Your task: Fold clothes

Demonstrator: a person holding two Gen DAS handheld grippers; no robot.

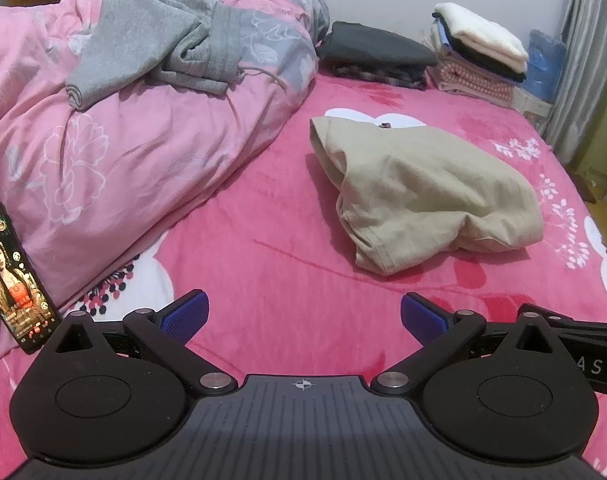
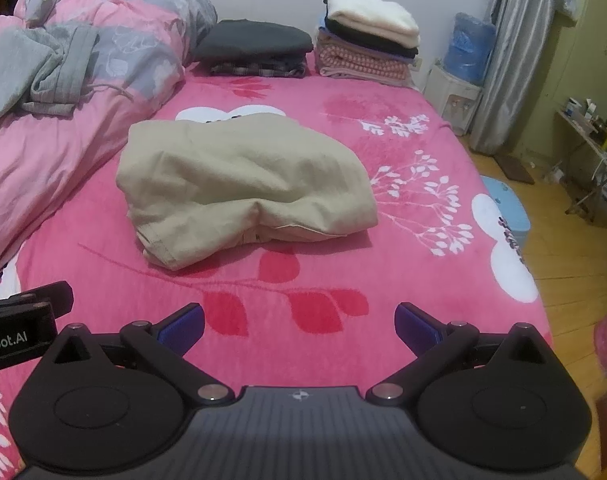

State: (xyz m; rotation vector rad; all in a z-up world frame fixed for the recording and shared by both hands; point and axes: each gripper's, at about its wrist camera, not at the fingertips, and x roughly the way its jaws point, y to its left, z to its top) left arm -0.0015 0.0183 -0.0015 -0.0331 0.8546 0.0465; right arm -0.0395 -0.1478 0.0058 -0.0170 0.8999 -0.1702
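Both your left gripper [image 1: 302,316] and right gripper [image 2: 299,326] hover with jaws released, holding nothing, over the near edge of the bed [image 2: 423,280]. The beige garment [image 2: 243,188] lies folded mid-bed, apart from both. That fold looks done; next, probably fetch the rumpled grey garment [image 1: 143,48] on the pink duvet [image 1: 103,160] by the left edge.
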